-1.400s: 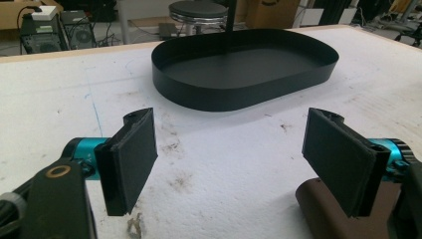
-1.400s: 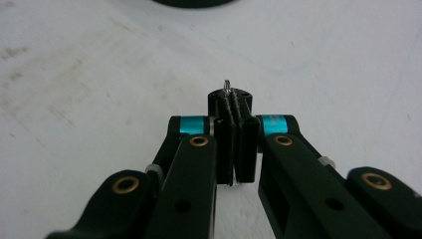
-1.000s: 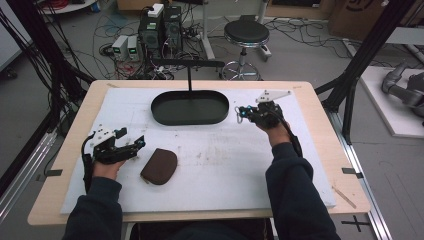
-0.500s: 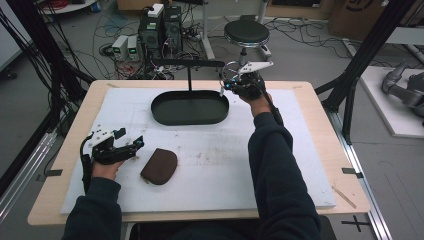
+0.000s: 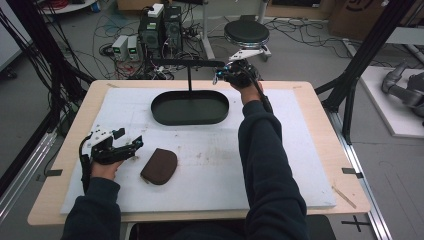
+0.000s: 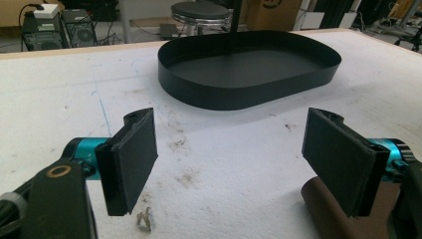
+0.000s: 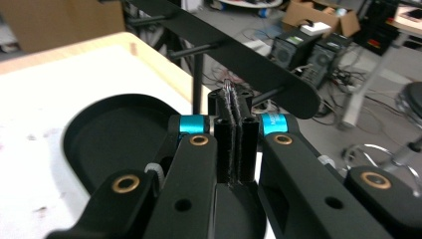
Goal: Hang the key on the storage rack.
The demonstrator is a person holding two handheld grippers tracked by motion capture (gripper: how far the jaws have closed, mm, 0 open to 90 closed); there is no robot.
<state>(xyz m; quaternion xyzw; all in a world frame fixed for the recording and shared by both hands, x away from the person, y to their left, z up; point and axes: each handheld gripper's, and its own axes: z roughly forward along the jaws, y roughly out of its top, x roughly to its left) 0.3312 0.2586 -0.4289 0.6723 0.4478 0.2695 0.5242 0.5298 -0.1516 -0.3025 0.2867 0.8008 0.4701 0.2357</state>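
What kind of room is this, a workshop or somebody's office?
Most likely a robotics lab or workshop rather than an office: computer towers sit on the floor amid loose cables, and a black metal frame stands around the wooden table.

Right gripper (image 5: 223, 76) is hovering jaws pinched together with the stand's black crossbar (image 7: 234, 55) sitting just ahead and its upright post (image 5: 189, 79) off to one side, while the left gripper (image 6: 229, 159) is getting bare white mat (image 6: 224, 149) between its wide-apart jaws, brown pouch (image 5: 159, 166) crowding one jaw, black tray (image 6: 249, 74) blocking farther ahead.

Left gripper (image 5: 131, 144) low, fingers (image 6: 130, 158) spread wide, right gripper (image 5: 218, 76) reaching far forward (fingers pressed together)
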